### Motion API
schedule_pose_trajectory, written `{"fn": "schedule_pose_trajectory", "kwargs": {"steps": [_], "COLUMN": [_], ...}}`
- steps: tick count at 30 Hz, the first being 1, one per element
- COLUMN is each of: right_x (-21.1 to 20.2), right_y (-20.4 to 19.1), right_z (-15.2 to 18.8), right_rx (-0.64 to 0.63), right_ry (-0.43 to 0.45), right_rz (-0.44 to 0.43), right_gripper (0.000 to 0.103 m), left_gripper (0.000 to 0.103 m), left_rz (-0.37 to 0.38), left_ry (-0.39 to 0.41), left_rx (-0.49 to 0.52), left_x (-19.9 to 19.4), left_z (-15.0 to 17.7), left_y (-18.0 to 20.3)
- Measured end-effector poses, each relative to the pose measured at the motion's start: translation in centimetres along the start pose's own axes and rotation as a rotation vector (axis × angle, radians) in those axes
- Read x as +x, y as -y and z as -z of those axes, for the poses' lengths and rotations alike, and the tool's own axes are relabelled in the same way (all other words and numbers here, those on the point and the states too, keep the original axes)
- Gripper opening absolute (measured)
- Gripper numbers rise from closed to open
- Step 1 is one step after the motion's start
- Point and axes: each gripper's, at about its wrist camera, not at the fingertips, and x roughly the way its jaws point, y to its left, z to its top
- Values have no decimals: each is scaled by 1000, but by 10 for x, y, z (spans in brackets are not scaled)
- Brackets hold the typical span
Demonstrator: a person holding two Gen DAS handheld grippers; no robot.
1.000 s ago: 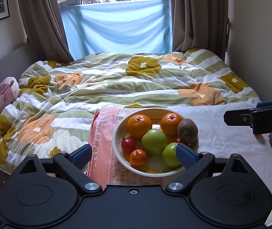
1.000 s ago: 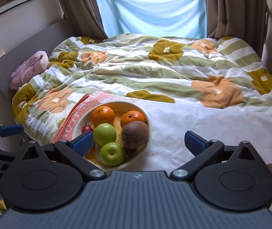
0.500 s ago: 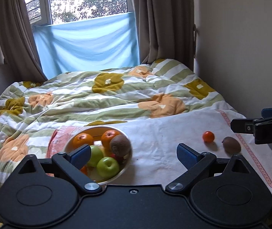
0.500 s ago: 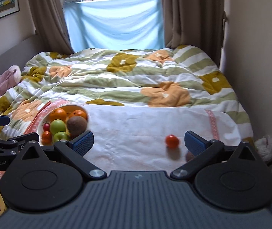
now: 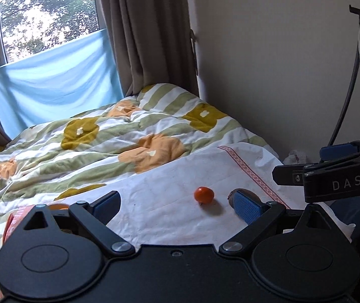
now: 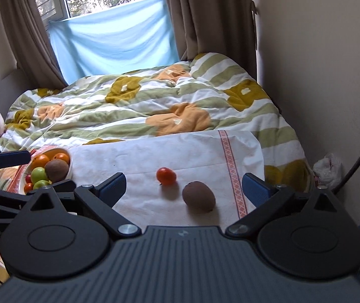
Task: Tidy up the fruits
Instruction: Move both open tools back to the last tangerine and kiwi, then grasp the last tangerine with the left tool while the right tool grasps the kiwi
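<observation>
- A bed fills the room, covered by a striped quilt (image 6: 154,106) with orange and mustard flowers.
- A white cloth (image 6: 180,156) with a red patterned band lies over the bed's near end.
- On the cloth sit a small tomato (image 6: 166,176) and, just beside it, a kiwi (image 6: 198,196).
- A bowl (image 6: 70,166) of fruit rests at the cloth's left edge.
- Left tongs (image 5: 177,203) and right tongs (image 6: 183,185) both gape, holding nothing.
- Brown curtains (image 6: 200,12) frame a window hung with blue fabric (image 6: 114,35).
</observation>
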Motion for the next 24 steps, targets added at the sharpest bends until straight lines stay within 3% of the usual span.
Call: {"fn": "schedule_pose_trajectory", "kwargs": {"steps": [13,24], "right_x": [55,103], "right_y": [9,4], "right_z": [20,26], "right_rx": [108,159], "right_ry": [-65,-106], "right_rz": [85,131], "right_gripper": [103,100], "left_gripper": [84,70], "left_rz": [160,235], "left_ry": [-80,-127], "left_rx": [189,258], "left_x": [114,186], "left_z": [16,23], "left_y": [15,18]}}
